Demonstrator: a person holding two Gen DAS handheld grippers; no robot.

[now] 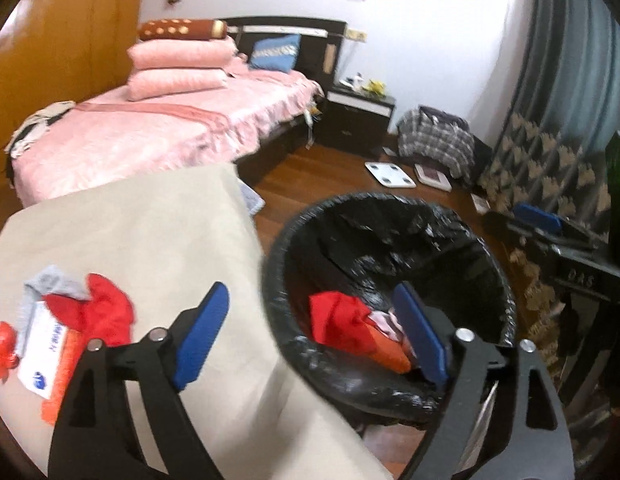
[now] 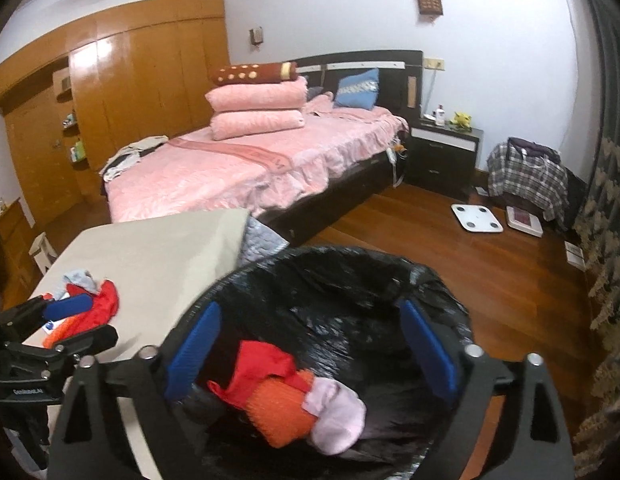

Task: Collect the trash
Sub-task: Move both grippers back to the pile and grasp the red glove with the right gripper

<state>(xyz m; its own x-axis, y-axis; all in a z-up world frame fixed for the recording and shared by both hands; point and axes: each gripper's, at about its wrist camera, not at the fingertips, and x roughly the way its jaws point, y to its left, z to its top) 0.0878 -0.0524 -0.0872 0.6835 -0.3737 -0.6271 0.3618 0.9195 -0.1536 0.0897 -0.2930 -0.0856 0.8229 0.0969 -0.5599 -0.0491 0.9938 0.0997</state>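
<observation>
A round bin lined with a crinkled black bag is seen just beside the edge of the beige tabletop; inside it lie a red cloth, an orange knitted piece and a pale pink sock, bunched together and touching. More trash is left on the tabletop near its left side: a red cloth heap with a grey sock across it, a white and orange box partly under them, and a small red crumpled piece at the very edge. Open wooden floor is seen beyond the bin, bounded by the pink bed and patterned curtains on the right. The right hand-held gripper is held released directly above the bin's mouth, nothing between its blue pads. The left hand-held gripper is also spread wide and empty, straddling the gap between the tabletop edge and the bin rim, the cloth heap just to its left.
</observation>
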